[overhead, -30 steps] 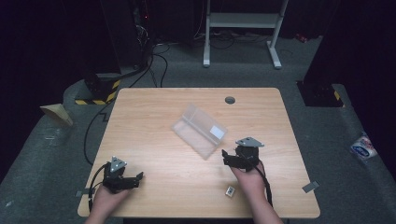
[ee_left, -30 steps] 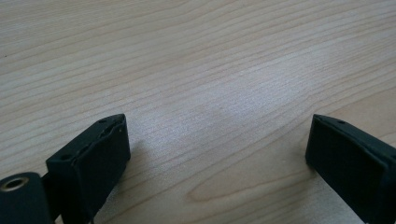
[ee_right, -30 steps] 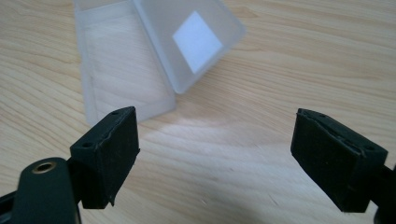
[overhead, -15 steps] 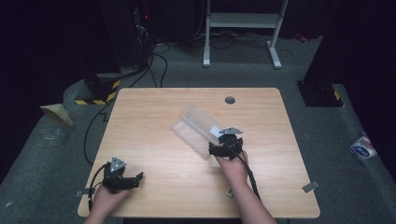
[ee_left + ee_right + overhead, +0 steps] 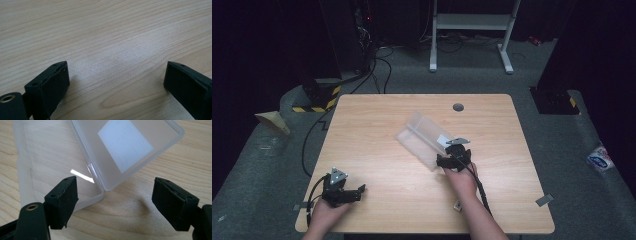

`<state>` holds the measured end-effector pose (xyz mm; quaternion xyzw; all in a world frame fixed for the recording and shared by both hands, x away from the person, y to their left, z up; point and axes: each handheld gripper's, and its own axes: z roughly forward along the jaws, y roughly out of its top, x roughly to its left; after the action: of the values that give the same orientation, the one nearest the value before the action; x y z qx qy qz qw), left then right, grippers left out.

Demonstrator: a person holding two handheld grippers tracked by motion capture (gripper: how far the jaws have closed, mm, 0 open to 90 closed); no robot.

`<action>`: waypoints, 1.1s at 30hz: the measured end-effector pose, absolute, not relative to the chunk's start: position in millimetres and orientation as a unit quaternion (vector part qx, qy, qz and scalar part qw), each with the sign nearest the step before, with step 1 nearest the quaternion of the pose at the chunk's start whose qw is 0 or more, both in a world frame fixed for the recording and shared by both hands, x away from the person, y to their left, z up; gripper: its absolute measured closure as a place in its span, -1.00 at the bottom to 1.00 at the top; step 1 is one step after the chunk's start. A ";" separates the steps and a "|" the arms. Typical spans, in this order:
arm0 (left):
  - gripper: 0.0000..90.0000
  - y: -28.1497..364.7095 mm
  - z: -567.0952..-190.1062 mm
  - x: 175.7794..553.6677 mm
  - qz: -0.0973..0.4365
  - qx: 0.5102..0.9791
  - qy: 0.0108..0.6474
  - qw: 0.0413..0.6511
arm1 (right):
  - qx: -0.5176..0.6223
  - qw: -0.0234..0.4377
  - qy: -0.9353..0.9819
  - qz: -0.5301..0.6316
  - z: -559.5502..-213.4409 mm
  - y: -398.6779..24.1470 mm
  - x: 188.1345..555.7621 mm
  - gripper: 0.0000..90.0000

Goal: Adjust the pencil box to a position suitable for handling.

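Observation:
A clear plastic case (image 5: 424,137) lies open on the wooden table (image 5: 377,130), its lid carrying a white label (image 5: 125,142). My right gripper (image 5: 454,159) hovers at the case's near corner, open, with nothing between its jaws. In the right gripper view the case's hinge corner (image 5: 100,182) sits just beyond the right gripper (image 5: 115,202). My left gripper (image 5: 346,192) rests near the table's front left edge, open over bare wood. The left gripper (image 5: 116,85) holds nothing in its own view.
A small pale object (image 5: 457,204) lies on the table by the right forearm. A round grommet hole (image 5: 458,107) sits near the far edge. A white frame (image 5: 472,30) and cables stand on the floor behind the table.
My right gripper has moved forward and left from the table's front right to the near corner of the case. The left gripper has stayed put.

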<state>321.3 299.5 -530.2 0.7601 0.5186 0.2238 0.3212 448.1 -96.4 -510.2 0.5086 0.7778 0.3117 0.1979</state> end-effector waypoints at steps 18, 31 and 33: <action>-0.85 299.4 -530.2 321.1 0.224 0.760 0.519 0.321 | 0.520 0.218 0.768 0.305 -509.3 -142.0 443.7 -0.48; -0.85 299.4 -530.4 320.8 0.224 0.759 0.520 0.322 | 0.534 0.231 0.749 0.318 -501.2 -180.2 433.3 -0.33; -0.85 299.3 -530.4 320.8 0.224 0.759 0.520 0.322 | 0.525 0.229 0.752 0.327 -500.8 -180.4 427.4 -0.15</action>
<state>320.8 299.3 -530.4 0.7590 0.5196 0.2240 0.3221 427.4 -180.4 -500.8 0.5245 0.7521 0.3269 0.2288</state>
